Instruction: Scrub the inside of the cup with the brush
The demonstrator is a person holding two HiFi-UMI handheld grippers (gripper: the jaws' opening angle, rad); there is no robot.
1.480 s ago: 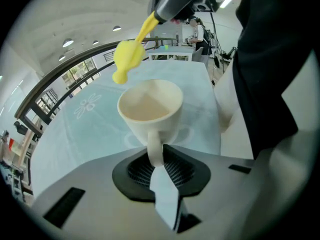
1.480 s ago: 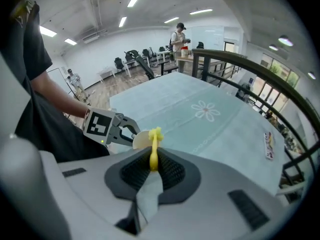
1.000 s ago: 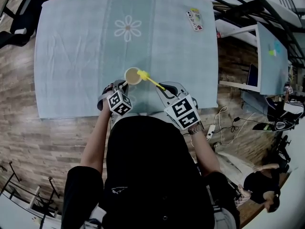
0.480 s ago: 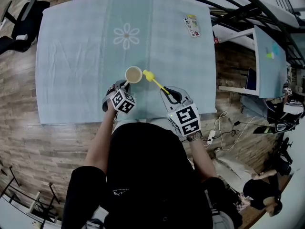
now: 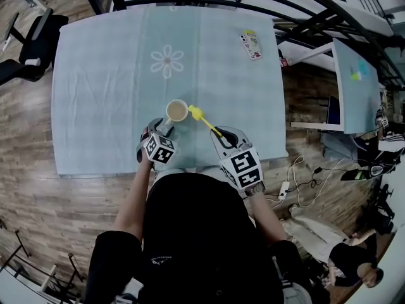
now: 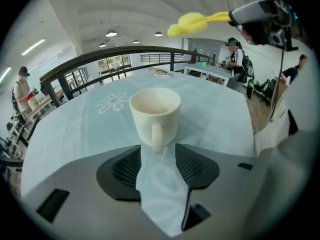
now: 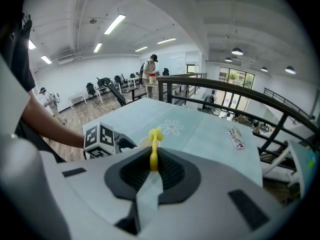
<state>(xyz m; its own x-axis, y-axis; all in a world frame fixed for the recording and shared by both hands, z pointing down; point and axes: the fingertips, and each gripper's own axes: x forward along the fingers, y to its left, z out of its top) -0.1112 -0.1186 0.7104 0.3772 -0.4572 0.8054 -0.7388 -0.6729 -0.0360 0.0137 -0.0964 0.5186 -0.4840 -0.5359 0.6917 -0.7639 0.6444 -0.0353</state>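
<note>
A cream cup (image 5: 176, 111) (image 6: 155, 111) stands upright on the pale blue tablecloth (image 5: 107, 100), its handle (image 6: 156, 139) turned toward my left gripper (image 5: 162, 127) (image 6: 157, 153). That gripper's jaws have just been opening and stand open, with the handle at their mouth and the pads clear of it. My right gripper (image 5: 221, 132) (image 7: 151, 160) is shut on the handle of a yellow brush (image 5: 204, 121) (image 7: 153, 151). The brush head (image 5: 195, 113) (image 6: 186, 24) hangs just right of the cup's rim, outside the cup.
A small printed card or phone (image 5: 249, 45) (image 7: 236, 138) lies at the table's far right. A dark railing (image 5: 190, 2) runs behind the table. A white desk (image 5: 354, 75) stands to the right, a black chair (image 5: 31, 37) to the left. The table's near edge (image 5: 114, 170) is just below my grippers.
The brush head has moved from over the cup's rim to just right of the cup. The cup stays in place on the cloth.
</note>
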